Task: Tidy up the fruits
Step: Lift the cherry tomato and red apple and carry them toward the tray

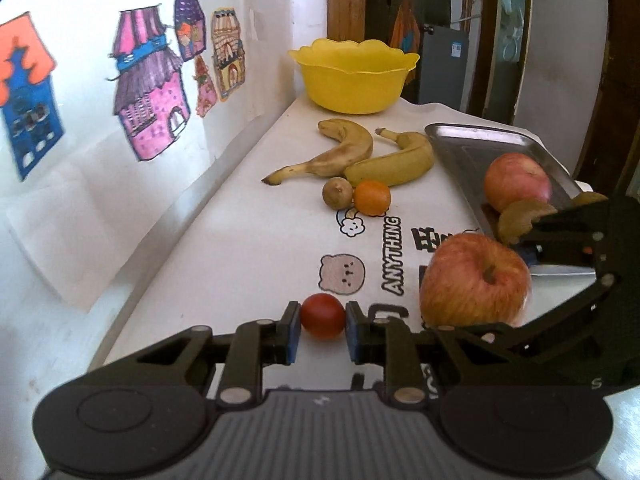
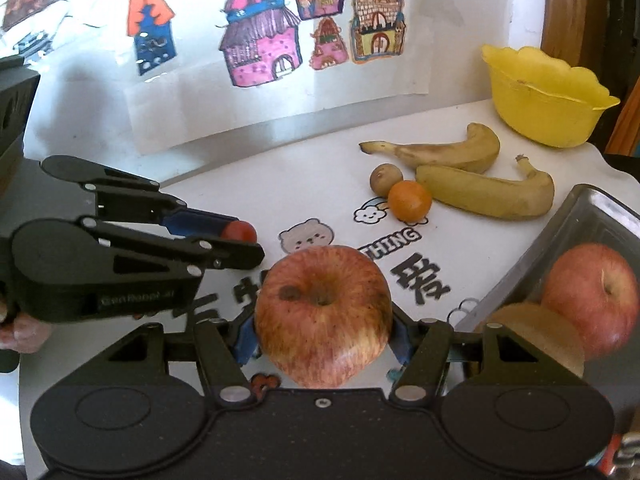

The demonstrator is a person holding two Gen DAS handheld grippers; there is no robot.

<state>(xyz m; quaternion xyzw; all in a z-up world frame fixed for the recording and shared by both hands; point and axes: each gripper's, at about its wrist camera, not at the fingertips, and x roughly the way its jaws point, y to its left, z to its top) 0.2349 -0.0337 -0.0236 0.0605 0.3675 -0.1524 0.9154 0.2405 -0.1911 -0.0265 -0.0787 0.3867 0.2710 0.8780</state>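
Note:
My left gripper (image 1: 322,326) is shut on a small red tomato (image 1: 322,315), low over the white table; it shows from the side in the right wrist view (image 2: 240,240). My right gripper (image 2: 323,340) is shut on a large red-yellow apple (image 2: 323,316), seen also in the left wrist view (image 1: 476,280). A steel tray (image 1: 472,152) at the right holds another red apple (image 1: 518,182) and a brown fruit (image 1: 520,220). Two bananas (image 1: 340,152), a small orange (image 1: 373,198) and a small brown fruit (image 1: 338,193) lie mid-table.
A yellow scalloped bowl (image 1: 352,76) stands at the table's far end. A wall with coloured house drawings (image 1: 148,92) runs along the left side. The tablecloth (image 1: 248,248) has cartoon prints and lettering. A doorway and dark furniture lie beyond the table.

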